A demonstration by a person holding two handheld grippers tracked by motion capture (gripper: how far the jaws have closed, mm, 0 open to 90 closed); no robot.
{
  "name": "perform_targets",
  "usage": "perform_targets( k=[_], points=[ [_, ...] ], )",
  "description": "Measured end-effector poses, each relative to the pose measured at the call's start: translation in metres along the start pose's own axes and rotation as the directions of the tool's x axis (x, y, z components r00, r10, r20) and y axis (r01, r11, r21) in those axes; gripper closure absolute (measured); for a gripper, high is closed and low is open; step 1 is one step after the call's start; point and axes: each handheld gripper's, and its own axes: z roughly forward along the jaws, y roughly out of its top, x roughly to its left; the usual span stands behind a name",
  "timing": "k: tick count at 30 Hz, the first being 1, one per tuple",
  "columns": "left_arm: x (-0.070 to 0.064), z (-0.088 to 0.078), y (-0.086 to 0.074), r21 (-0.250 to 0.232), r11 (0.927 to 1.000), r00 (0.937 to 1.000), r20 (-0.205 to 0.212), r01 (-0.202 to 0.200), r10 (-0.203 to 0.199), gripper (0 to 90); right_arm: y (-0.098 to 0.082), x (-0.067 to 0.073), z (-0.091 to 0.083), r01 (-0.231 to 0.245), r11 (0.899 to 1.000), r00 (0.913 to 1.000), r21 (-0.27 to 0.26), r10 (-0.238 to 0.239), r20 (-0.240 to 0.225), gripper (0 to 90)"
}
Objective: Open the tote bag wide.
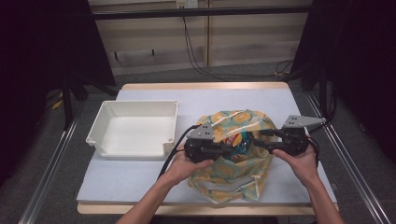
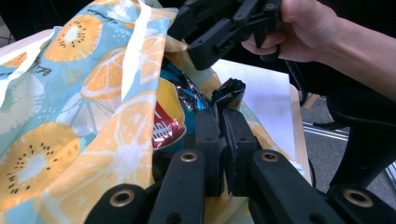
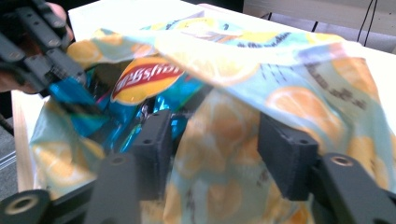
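Centre frame, left gripper (image 1: 219, 150) jaws clamped on light, crinkly blue foil crisp packet (image 1: 237, 140) inside soft fruit-print fabric bag (image 1: 233, 175); right gripper (image 1: 261, 142) jaws apart; grip the packet's rim.

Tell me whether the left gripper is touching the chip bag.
Touching: in the left gripper view, the left gripper has its jaws shut on a crumpled edge of the chip bag.

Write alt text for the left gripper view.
The left gripper is shut on a dark crinkled edge of the blue chip bag, which sits inside the citrus-print tote bag. The right gripper hovers above.
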Motion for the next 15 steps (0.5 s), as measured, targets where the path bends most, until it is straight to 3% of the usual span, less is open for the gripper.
perform_targets(
  k=[3,5,10,15],
  points=[
    [-0.001,0.000,0.000,0.000,1.0000,1.0000,0.001,-0.004,0.004,86.2,0.005,-0.003,0.006,0.001,1.000,0.9997,0.006,-0.002,0.025,51.3],
    [-0.002,0.000,-0.001,-0.001,1.0000,1.0000,0.007,-0.001,0.001,86.1,0.008,-0.008,0.006,-0.012,1.000,0.9997,-0.013,0.013,0.018,64.0],
    [-0.005,0.001,-0.007,0.015,0.9999,0.9999,0.012,-0.005,0.004,86.1,0.017,-0.019,0.007,-0.018,1.000,0.9996,-0.024,0.018,0.022,85.5],
    [-0.008,0.001,-0.011,0.032,0.9995,0.9996,0.028,-0.005,0.004,86.1,0.024,-0.034,0.006,-0.026,0.999,0.9988,-0.029,0.027,0.040,90.0]
  ],
)
